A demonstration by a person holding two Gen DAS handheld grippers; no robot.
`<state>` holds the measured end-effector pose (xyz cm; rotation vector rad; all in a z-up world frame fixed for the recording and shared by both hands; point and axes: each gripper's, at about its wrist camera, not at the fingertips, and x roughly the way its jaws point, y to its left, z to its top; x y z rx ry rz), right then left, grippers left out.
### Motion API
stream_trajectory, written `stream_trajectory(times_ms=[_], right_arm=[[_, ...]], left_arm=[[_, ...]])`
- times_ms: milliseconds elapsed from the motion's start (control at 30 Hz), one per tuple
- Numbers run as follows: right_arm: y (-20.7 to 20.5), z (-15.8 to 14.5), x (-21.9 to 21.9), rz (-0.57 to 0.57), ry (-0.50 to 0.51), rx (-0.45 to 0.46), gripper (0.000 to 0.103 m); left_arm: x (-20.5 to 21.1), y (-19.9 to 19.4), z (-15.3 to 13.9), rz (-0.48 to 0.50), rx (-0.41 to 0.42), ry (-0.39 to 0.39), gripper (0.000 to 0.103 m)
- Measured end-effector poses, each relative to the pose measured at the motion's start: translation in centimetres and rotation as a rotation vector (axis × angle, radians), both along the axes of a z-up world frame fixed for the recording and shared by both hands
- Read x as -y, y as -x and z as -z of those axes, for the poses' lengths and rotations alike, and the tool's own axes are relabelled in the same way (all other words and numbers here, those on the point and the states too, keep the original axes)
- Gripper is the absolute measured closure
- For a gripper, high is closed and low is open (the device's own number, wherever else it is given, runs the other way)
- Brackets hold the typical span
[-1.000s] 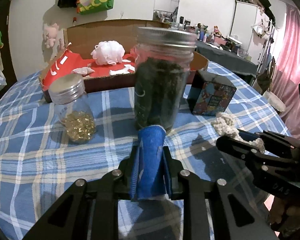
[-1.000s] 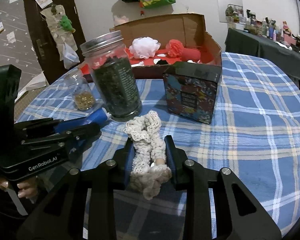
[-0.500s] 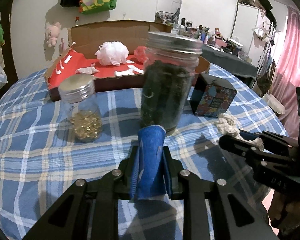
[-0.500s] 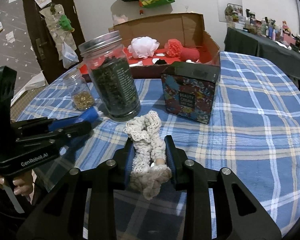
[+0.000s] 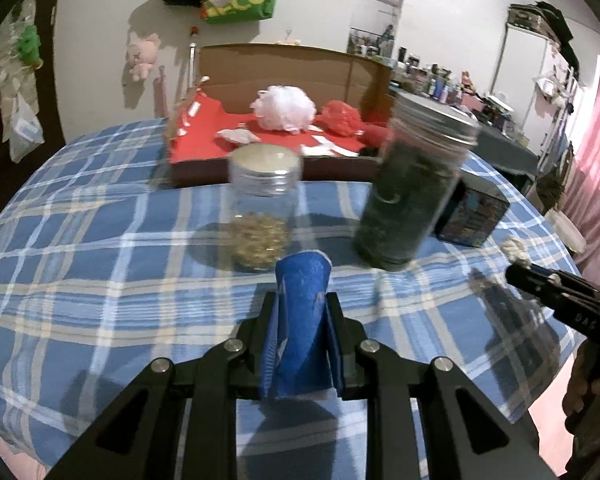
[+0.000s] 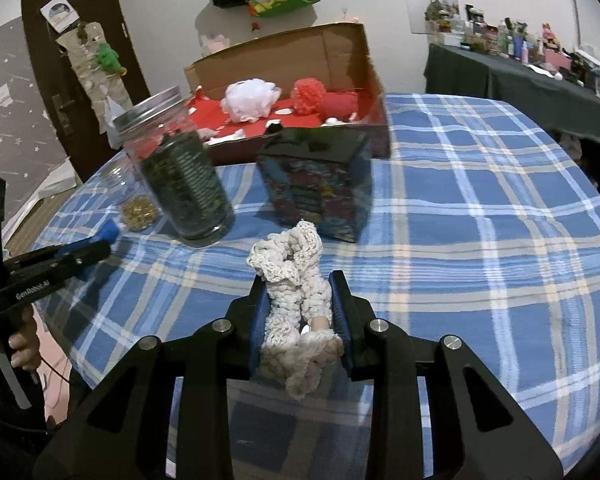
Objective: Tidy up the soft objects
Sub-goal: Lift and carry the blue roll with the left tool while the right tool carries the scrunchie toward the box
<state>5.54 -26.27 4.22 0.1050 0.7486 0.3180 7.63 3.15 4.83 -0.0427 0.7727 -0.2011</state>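
Note:
My left gripper (image 5: 302,308) is shut on a folded blue cloth (image 5: 302,320) and holds it above the checked tablecloth, near the small jar. It also shows at the left of the right wrist view (image 6: 100,246). My right gripper (image 6: 300,284) is shut on a cream crocheted piece (image 6: 294,276) in front of the dark patterned box. An open cardboard box (image 5: 284,64) with a red lining stands at the back and holds a white pouf (image 5: 284,108) and a red pouf (image 5: 342,118).
A small jar (image 5: 262,208) with gold bits and a tall jar (image 5: 414,188) with dark contents stand between me and the cardboard box. A dark patterned box (image 6: 320,188) stands right of the tall jar. The round table (image 6: 480,220) has a blue checked cloth.
Both grippers have drawn back and to the left from the jars. The left view has swung so the small jar now sits ahead. Both holds are unchanged.

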Motion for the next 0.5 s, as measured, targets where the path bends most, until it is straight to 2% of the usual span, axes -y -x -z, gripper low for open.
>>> stream_trajectory(times_ms=[267, 500], right_arm=[[-0.6, 0.0, 1.8, 0.04, 0.01, -0.027, 0.075], [-2.2, 0.0, 3.7, 0.067, -0.017, -0.067, 0.075]], left_arm=[[-3.3, -0.9, -0.2, -0.067, -0.011, -0.005, 0.08], [-5.9, -2.9, -0.8, -0.07, 0.0, -0.048, 0.08]])
